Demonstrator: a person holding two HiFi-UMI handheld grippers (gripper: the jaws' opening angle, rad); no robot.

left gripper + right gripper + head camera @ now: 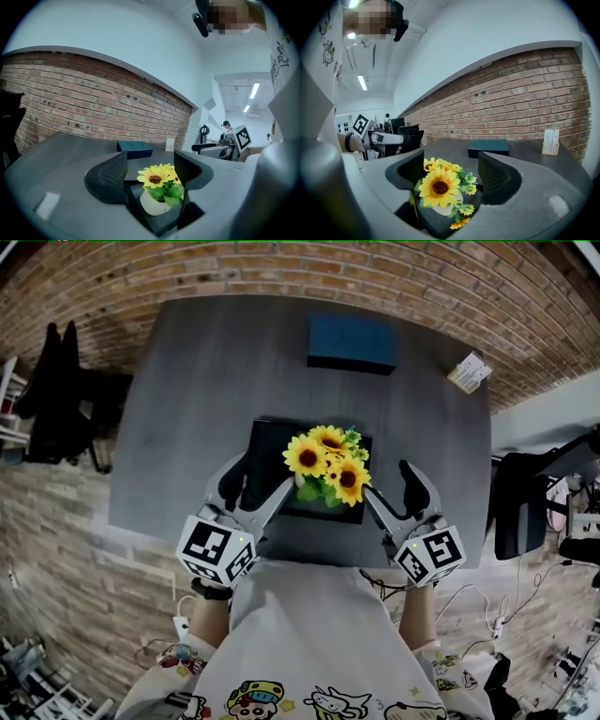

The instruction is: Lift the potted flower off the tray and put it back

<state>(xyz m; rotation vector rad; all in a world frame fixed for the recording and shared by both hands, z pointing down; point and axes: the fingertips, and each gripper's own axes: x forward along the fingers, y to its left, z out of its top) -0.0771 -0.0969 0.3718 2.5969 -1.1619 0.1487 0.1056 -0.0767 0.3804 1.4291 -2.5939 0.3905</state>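
- The potted flower [328, 465] stands upright on the tray [267, 442], toward its near right part. The tray lies on the desk [206, 362].
- My left gripper [255, 488] is at the tray's near left corner and my right gripper [394, 491] at its near right corner. Both pairs of fingers [105, 176] stand wide apart and hold nothing. The flower shows in each gap, but no pad presses on it.
- I could close too high. The blooms and leaves spread wider than the white pot [151, 202], so I might pinch petals instead, and the pot would sag or drop out.
- My two grippers come in at an angle from either side. If one reaches the pot first, I think it will shove or tip it across the tray.
- My fingers sit low by the tray's near edge. One could hook the rim and drag or lift the tray along with the pot.
- When I set it back, a landing on the rim would leave the pot tilted.
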